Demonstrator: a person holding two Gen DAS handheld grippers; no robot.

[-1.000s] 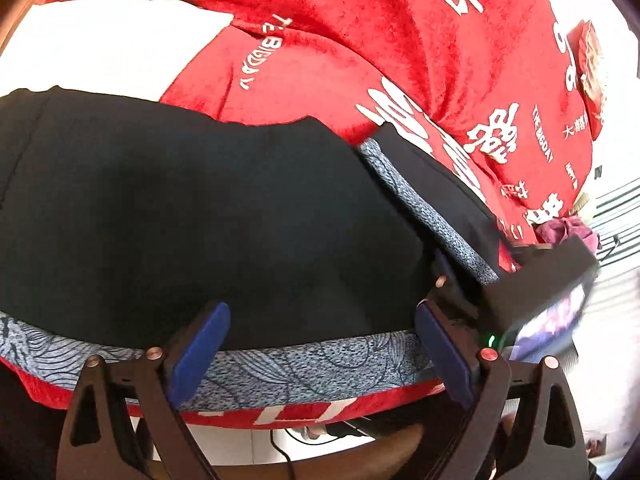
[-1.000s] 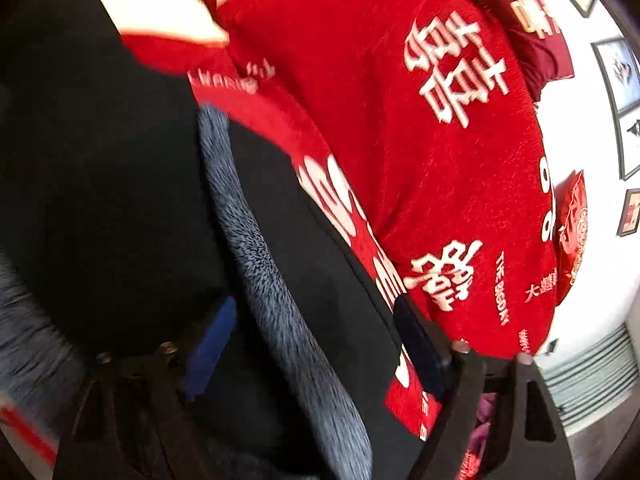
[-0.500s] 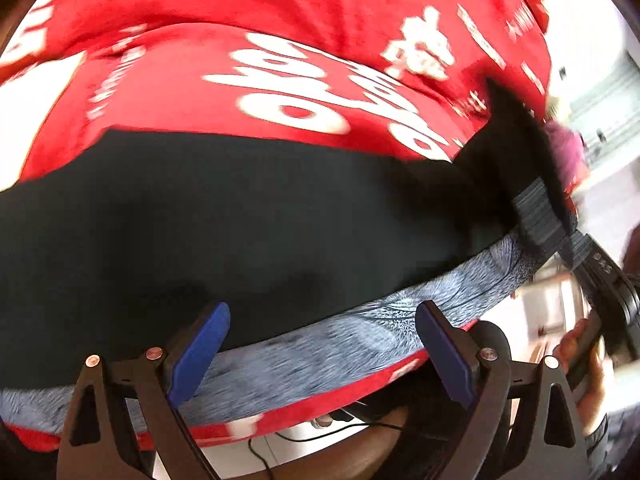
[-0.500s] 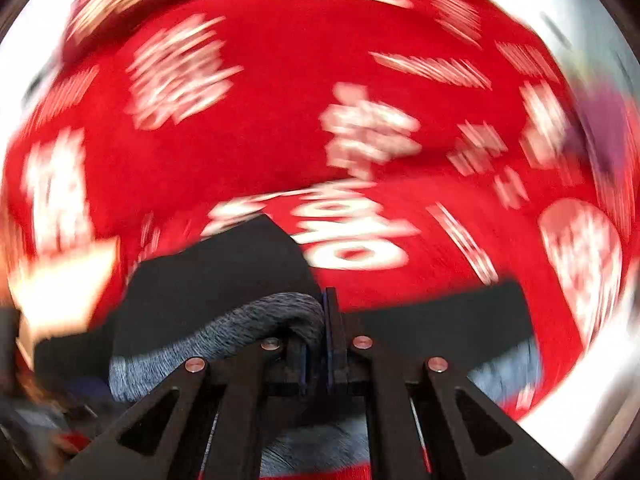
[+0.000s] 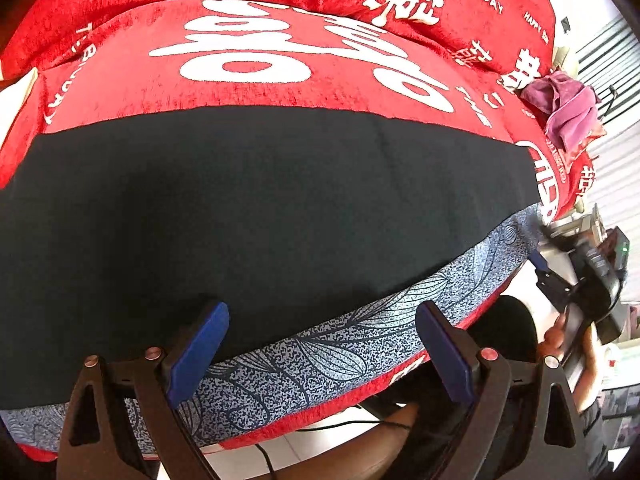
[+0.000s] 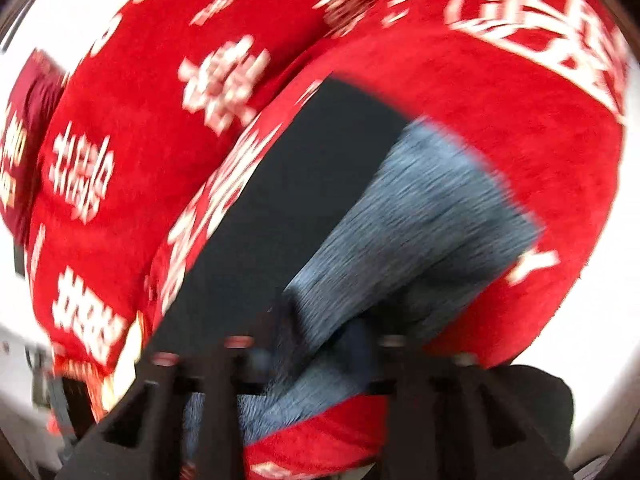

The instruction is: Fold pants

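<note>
The black pants [image 5: 256,208] lie flat across the red printed cover [image 5: 256,56], their grey-blue patterned band [image 5: 360,336] along the near edge. My left gripper [image 5: 320,344] is open and empty, its blue pads over that band. The right gripper [image 5: 560,276] shows at the band's right end in the left wrist view. In the blurred right wrist view the pants [image 6: 304,184] and the band [image 6: 420,216] run up from my right gripper [image 6: 312,356]. Its jaws look partly apart, with the band's end between them.
A pink-purple cloth [image 5: 564,108] lies on the cover at the far right. The cover's near edge [image 5: 320,424] drops to a white floor with a black cable [image 5: 304,428]. The person's hand [image 5: 560,332] holds the right gripper.
The right gripper pulled the lifted waistband end to the right and down. The pants now lie flat and spread out. The right jaws, shut half a second ago, look partly apart now.
</note>
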